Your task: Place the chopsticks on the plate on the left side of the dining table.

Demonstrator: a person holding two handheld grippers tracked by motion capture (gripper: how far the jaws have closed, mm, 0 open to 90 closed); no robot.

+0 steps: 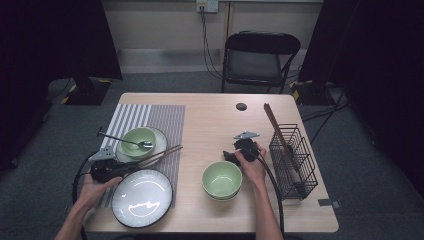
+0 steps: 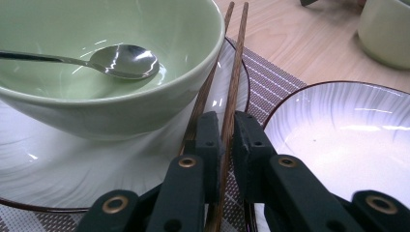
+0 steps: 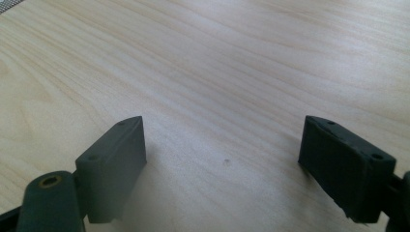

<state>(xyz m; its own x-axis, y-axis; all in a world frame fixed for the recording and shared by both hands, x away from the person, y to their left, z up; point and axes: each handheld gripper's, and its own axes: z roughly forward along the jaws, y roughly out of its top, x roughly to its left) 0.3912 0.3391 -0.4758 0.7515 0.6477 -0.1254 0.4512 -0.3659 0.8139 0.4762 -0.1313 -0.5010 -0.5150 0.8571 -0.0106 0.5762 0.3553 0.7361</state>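
Observation:
A pair of brown wooden chopsticks (image 1: 160, 154) lies slanted across the rim of a white plate (image 1: 161, 137), beside the green bowl (image 1: 137, 140) that holds a metal spoon (image 1: 125, 141). My left gripper (image 1: 122, 167) is at their near end. In the left gripper view its jaws (image 2: 226, 118) stand a narrow gap apart, with one chopstick (image 2: 237, 72) running between the pads and the other passing under the left pad. My right gripper (image 1: 231, 156) hovers over bare wood at mid-table, and in its own view the jaws (image 3: 222, 140) are wide open with nothing between them.
A large white dark-rimmed plate (image 1: 142, 197) sits at the front left on the striped placemat (image 1: 150, 117). Another green bowl (image 1: 222, 180) stands by the right hand. A black wire basket (image 1: 294, 155) holding chopsticks is at the right edge. A folding chair (image 1: 260, 55) stands beyond the table.

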